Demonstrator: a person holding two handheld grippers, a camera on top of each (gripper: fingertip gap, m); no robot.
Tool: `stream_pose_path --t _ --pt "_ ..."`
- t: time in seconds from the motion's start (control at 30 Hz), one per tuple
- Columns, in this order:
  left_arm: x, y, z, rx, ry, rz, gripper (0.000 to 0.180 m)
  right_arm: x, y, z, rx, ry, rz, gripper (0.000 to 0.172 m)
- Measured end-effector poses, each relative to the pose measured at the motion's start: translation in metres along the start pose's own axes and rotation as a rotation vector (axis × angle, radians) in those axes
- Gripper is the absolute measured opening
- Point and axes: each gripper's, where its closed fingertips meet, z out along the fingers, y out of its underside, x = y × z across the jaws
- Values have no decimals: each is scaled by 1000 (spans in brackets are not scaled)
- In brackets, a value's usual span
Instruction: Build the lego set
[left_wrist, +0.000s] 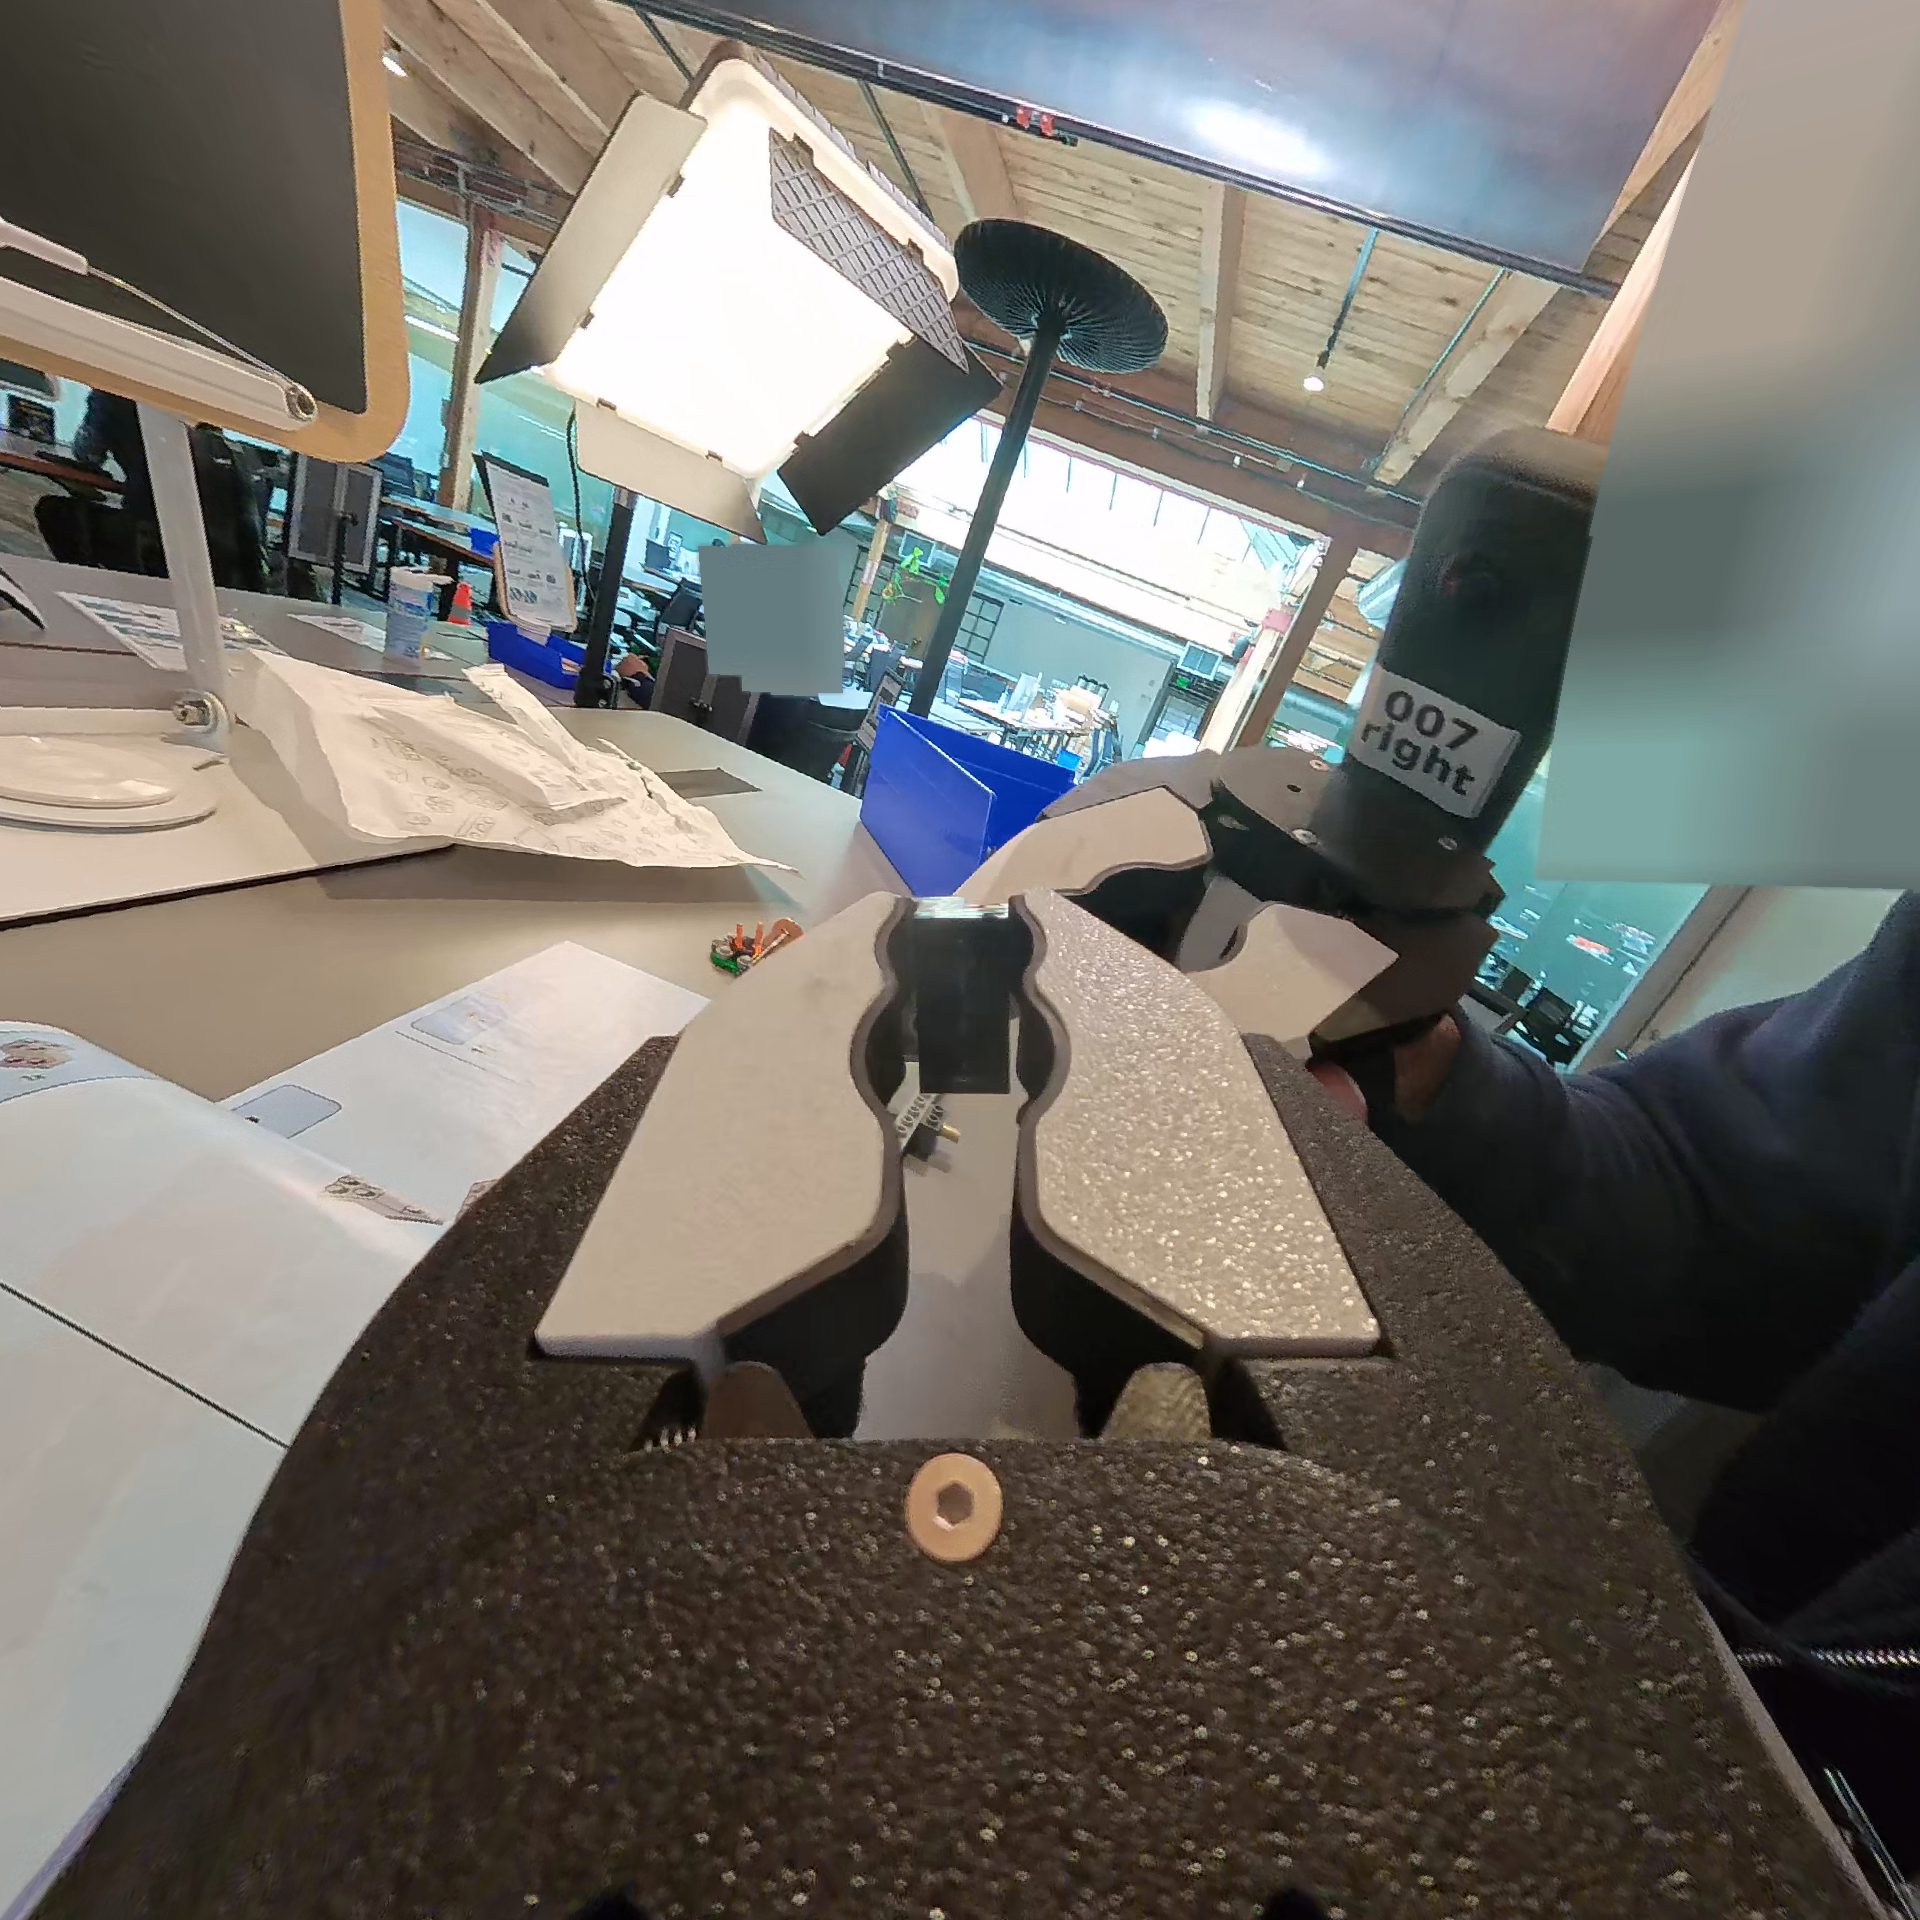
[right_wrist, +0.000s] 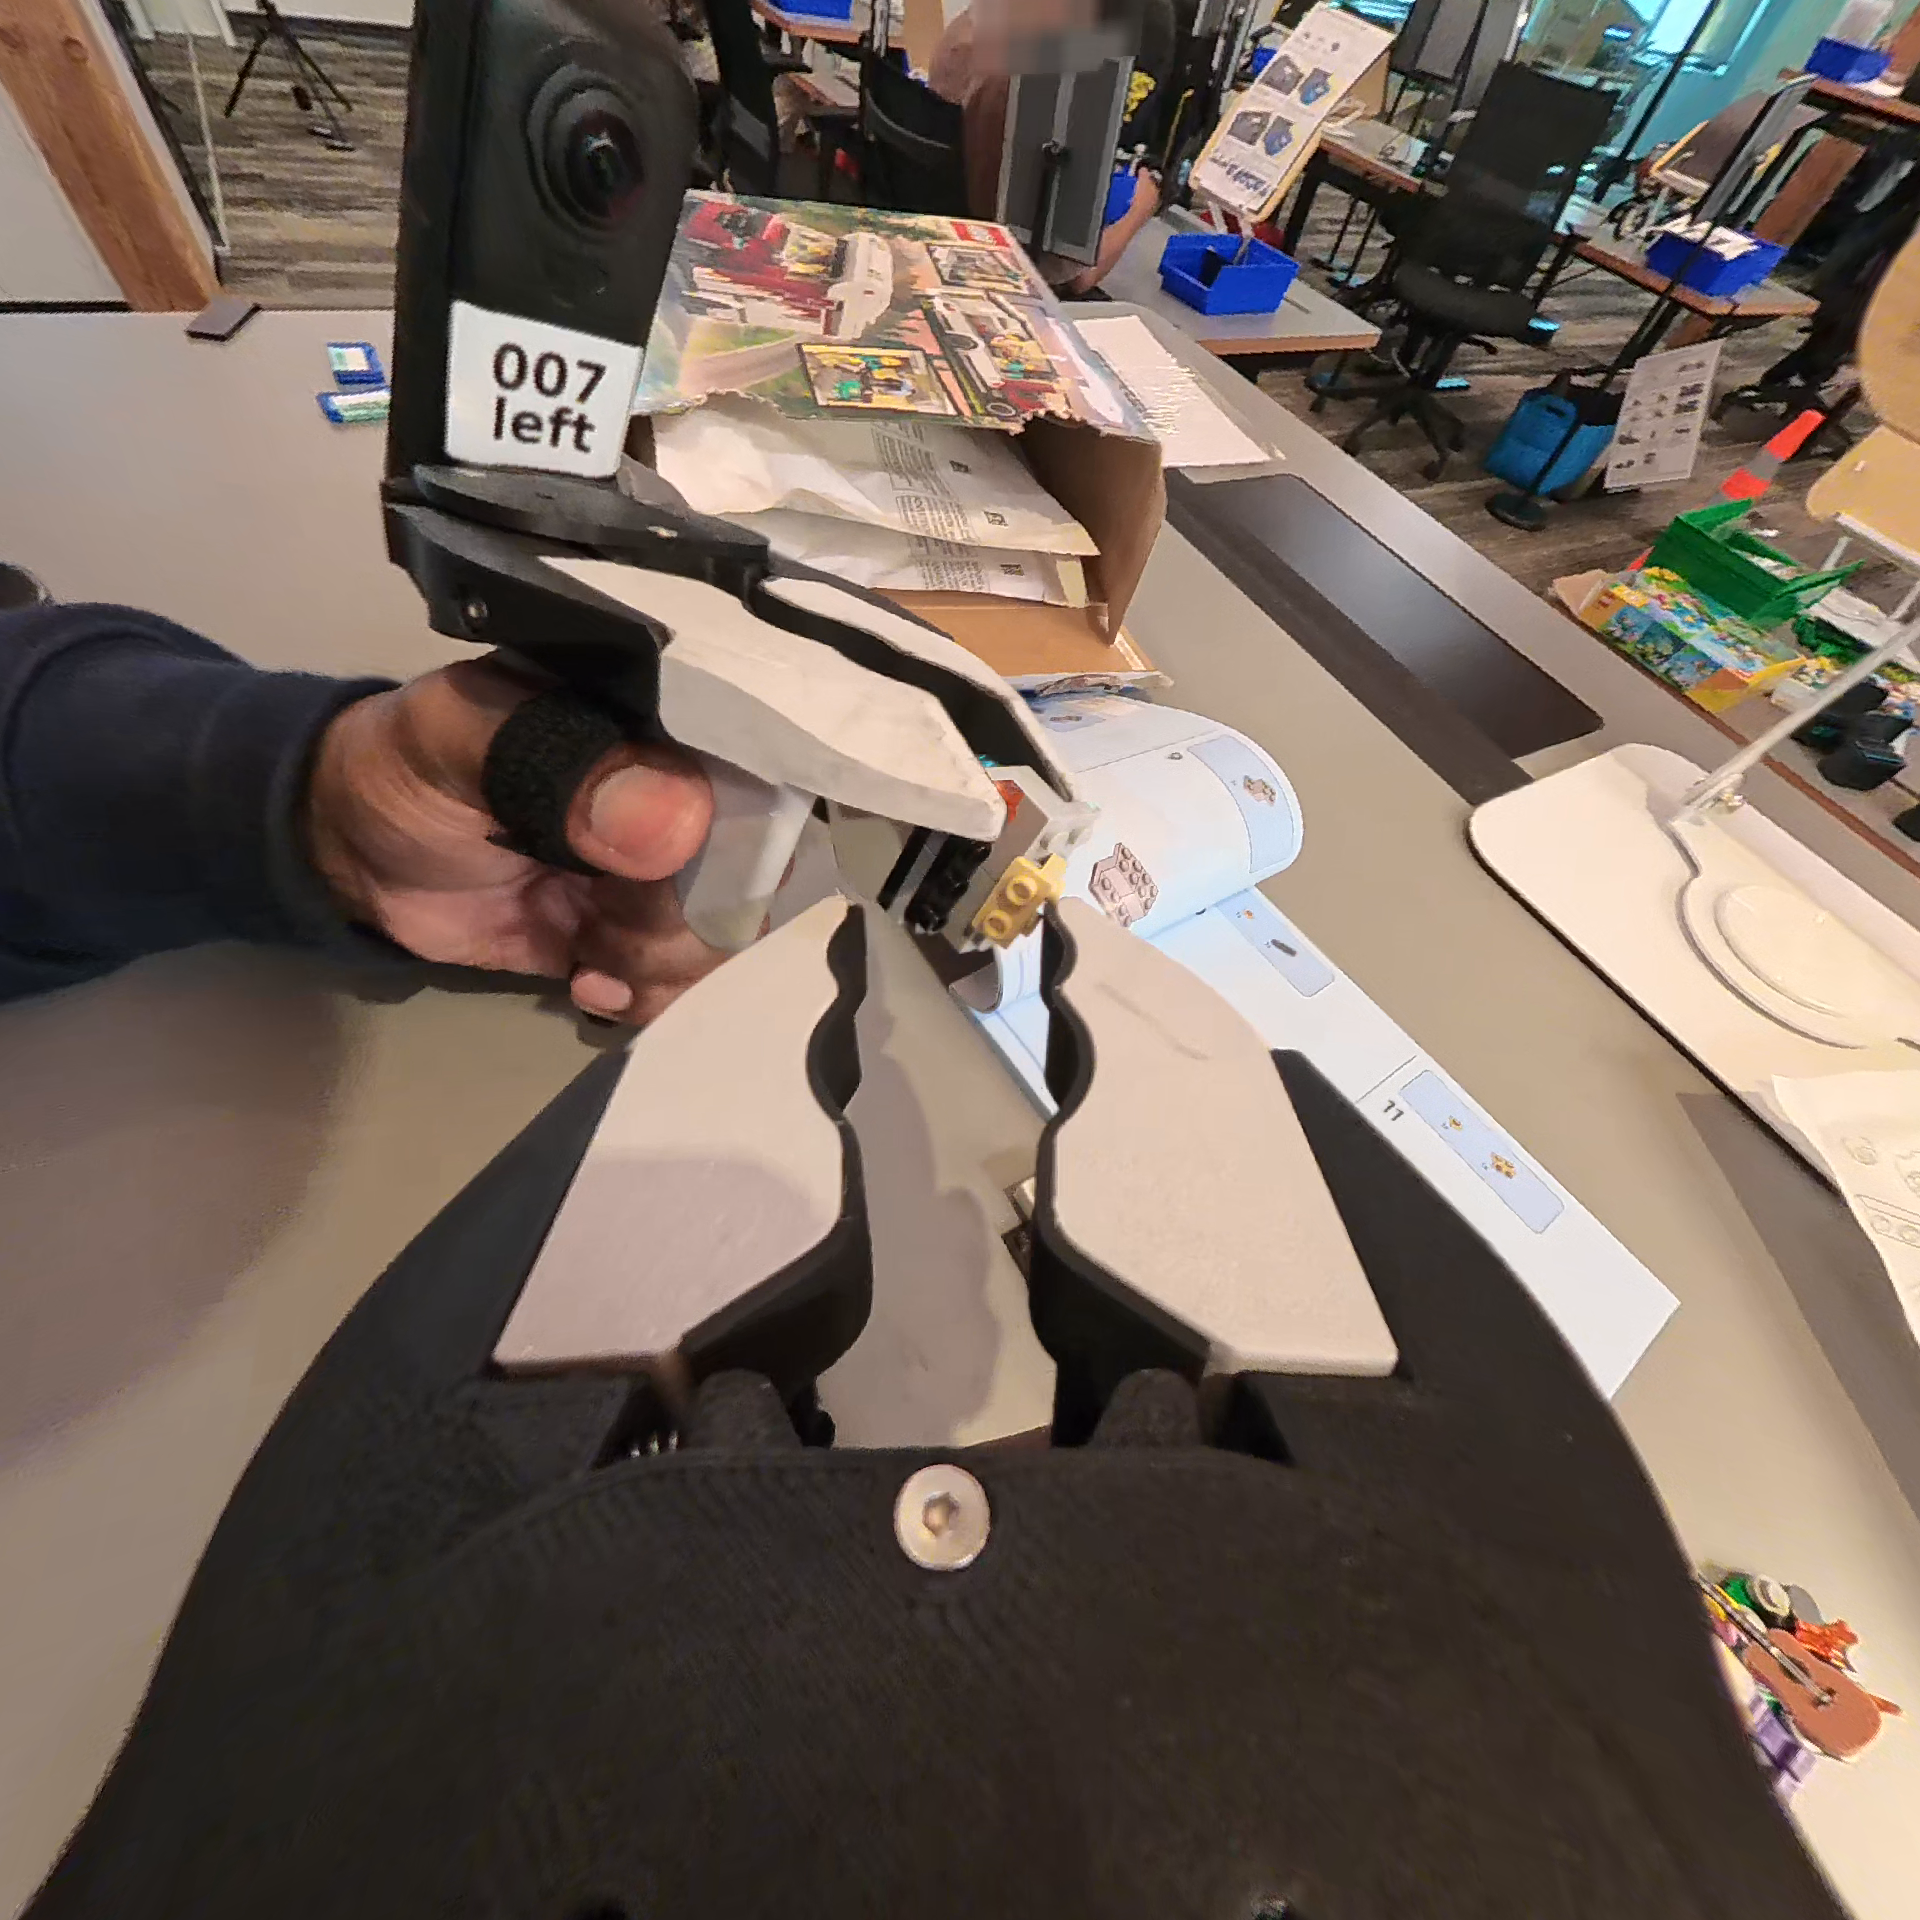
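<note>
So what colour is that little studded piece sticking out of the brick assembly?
Pale yellow. The studded piece shows best in the right wrist view, on the grey-and-black brick assembly.

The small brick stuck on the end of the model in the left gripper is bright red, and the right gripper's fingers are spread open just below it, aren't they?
Not quite: that small brick is pale yellow, not red, as the right wrist view shows. The rest stands: it sits on the end of the brick model clamped in the left gripper, and the right gripper is spread open just below it.

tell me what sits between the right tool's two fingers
Only the small yellow brick at the tip of the brick assembly held by the left tool; fingers apart, right wrist view.
</note>
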Motion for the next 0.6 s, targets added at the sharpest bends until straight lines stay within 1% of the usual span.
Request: stream_pose_path --t 0.1,0.23,0.37,0.6 --pt "-3 -2 0 26 -33 -2 17 2 -2 3 14 73 -7 34" --pt "-5 -3 0 47 -61 2 17 6 -3 5 22 172 -46 30" --pt "-5 -5 -1 71 -67 -17 17 6 -5 6 34 205 -43 30" --pt "-4 -4 0 77 -74 -17 17 8 -4 5 37 236 -105 30"
